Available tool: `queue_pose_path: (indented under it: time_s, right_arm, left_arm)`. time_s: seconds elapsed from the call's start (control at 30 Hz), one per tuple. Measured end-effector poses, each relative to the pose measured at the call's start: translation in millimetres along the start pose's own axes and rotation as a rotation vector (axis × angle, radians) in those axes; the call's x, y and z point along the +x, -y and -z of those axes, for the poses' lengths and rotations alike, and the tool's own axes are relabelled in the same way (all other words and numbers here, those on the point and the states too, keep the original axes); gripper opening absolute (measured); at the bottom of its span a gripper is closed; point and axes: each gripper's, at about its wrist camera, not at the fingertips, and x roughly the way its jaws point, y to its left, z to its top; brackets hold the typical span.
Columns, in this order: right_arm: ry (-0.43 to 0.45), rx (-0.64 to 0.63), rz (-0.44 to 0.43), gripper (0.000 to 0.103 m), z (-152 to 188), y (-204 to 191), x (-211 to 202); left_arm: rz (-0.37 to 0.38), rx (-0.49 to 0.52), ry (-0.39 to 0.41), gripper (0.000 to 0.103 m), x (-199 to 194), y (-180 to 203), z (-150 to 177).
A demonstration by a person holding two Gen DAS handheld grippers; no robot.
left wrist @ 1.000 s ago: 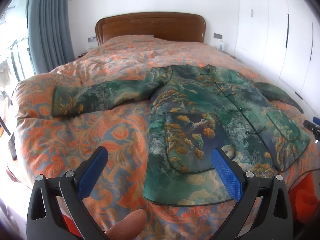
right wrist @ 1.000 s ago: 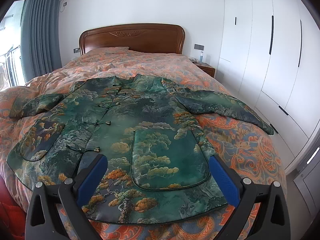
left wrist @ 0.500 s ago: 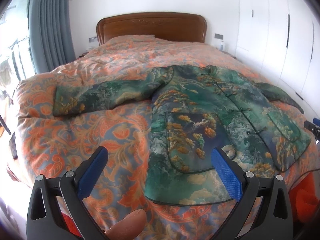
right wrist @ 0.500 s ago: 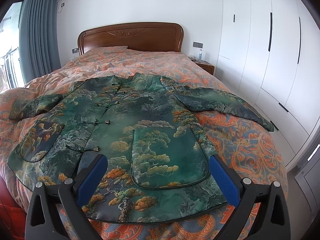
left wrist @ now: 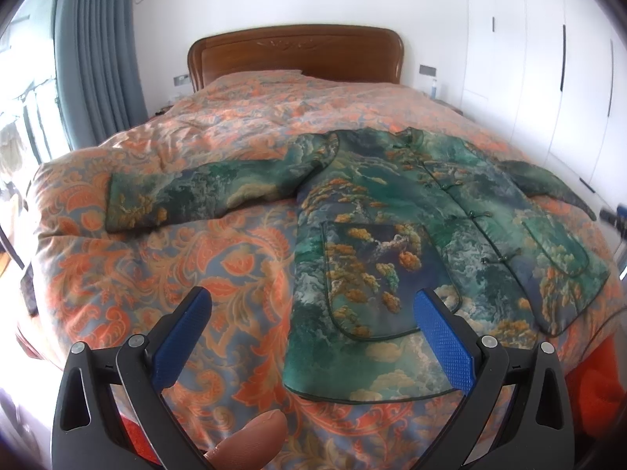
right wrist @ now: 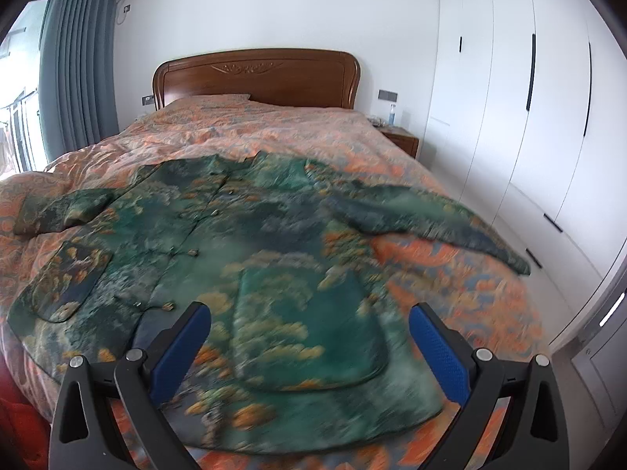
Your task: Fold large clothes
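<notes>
A green patterned jacket with gold trees and knot buttons lies flat, front up, on the bed, both sleeves spread out. It also shows in the right wrist view, blurred. My left gripper is open and empty above the bed's near edge, by the jacket's lower left hem. My right gripper is open and empty above the jacket's lower right pocket. The left sleeve reaches left; the right sleeve reaches right toward the wardrobe.
The bed has an orange floral quilt and a wooden headboard. White wardrobe doors stand on the right, a nightstand beside the bed, grey curtains on the left. Something red sits below the bed's foot.
My right gripper has moved forward over the jacket, and its view is now blurred. My left gripper has shifted only slightly. Both stay open.
</notes>
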Motion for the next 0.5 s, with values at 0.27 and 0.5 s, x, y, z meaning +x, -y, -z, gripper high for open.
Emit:
queue_pose_path:
  time_s: [0.27, 0.5]
  right_arm:
    - [-0.006, 0.202, 0.064, 0.103, -34, 152, 24]
    - [-0.051, 0.725, -0.031, 0.103, -2, 303, 80]
  left_arm:
    - [-0.004, 0.019, -0.021, 0.103, 0, 11, -6]
    - [-0.014, 0.097, -0.031, 0.103, 4, 47, -18]
